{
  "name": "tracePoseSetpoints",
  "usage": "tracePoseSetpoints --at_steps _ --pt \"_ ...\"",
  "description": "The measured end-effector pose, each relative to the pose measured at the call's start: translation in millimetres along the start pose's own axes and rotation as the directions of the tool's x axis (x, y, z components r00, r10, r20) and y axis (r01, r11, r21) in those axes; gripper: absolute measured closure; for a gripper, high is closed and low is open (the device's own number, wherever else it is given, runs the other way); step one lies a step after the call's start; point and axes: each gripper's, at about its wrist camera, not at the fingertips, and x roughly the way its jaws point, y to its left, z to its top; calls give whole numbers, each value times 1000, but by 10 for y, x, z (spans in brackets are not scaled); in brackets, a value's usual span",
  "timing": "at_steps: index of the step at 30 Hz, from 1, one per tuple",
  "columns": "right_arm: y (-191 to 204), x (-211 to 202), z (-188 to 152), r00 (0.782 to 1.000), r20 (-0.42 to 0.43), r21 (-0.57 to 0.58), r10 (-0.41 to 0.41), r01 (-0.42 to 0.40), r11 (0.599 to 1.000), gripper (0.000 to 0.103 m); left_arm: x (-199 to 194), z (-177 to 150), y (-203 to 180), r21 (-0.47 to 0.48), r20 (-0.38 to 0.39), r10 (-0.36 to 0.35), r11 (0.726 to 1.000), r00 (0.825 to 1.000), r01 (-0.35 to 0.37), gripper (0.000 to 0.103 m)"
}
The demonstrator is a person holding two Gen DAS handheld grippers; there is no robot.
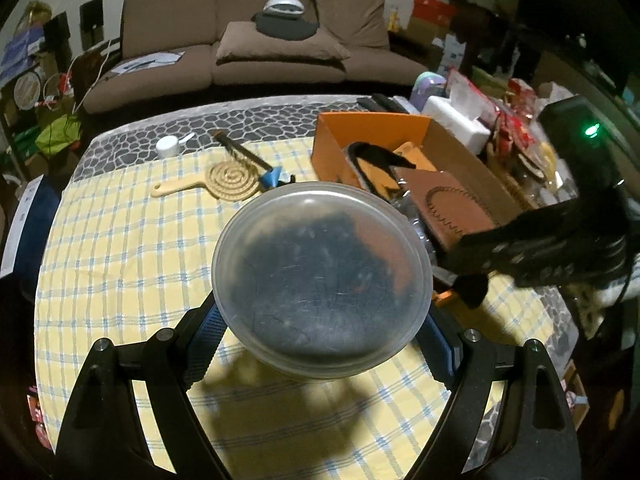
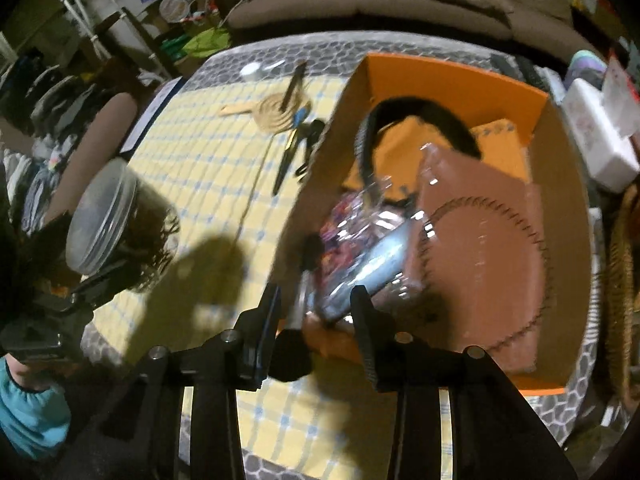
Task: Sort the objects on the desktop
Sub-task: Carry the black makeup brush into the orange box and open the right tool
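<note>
My left gripper (image 1: 320, 340) is shut on a clear plastic jar with dark contents (image 1: 322, 276), held above the yellow checked tablecloth (image 1: 120, 260); the jar also shows in the right wrist view (image 2: 108, 220). My right gripper (image 2: 316, 308) is open at the near edge of the orange cardboard box (image 2: 560, 200), with a clear plastic bottle (image 2: 360, 248) lying in the box just beyond its fingers. The box also holds a brown leather case (image 2: 480, 248) and a black headband (image 2: 420, 116). The right gripper shows in the left wrist view (image 1: 472, 272), beside the box (image 1: 360, 128).
On the cloth lie a wooden spiral trivet (image 1: 232, 178), a black stick (image 1: 240, 148), a blue clip (image 1: 272, 178), a white scoop (image 1: 170, 146) and black scissors (image 2: 296, 148). A white foam box (image 1: 456, 118) and clutter stand right of the box. A brown sofa (image 1: 260, 40) is behind.
</note>
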Motion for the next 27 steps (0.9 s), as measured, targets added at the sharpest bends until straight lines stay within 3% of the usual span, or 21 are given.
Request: tracePoseSetpoints --at_steps 3,9,14,22,27 --pt "25 163 7 998 -57 -4 11 -12 1000 66 -3 12 -25 3 -1 2 1000 1000 -2 19" --pt "0 369 11 992 -123 -8 25 -27 1000 90 8 17 -27 6 -5 6 1000 1000 -6 19" --pt "-35 281 17 997 -76 -24 6 -8 1000 96 4 45 -15 0 -2 7 1000 1000 -7 19" --pt "-391 -39 102 997 80 116 -1 -8 993 96 -15 135 -72 -6 8 -4 1000 1000 4 19" --pt "-488 58 175 989 136 237 66 -97 967 96 10 214 -205 4 12 -24 1000 1000 23 19"
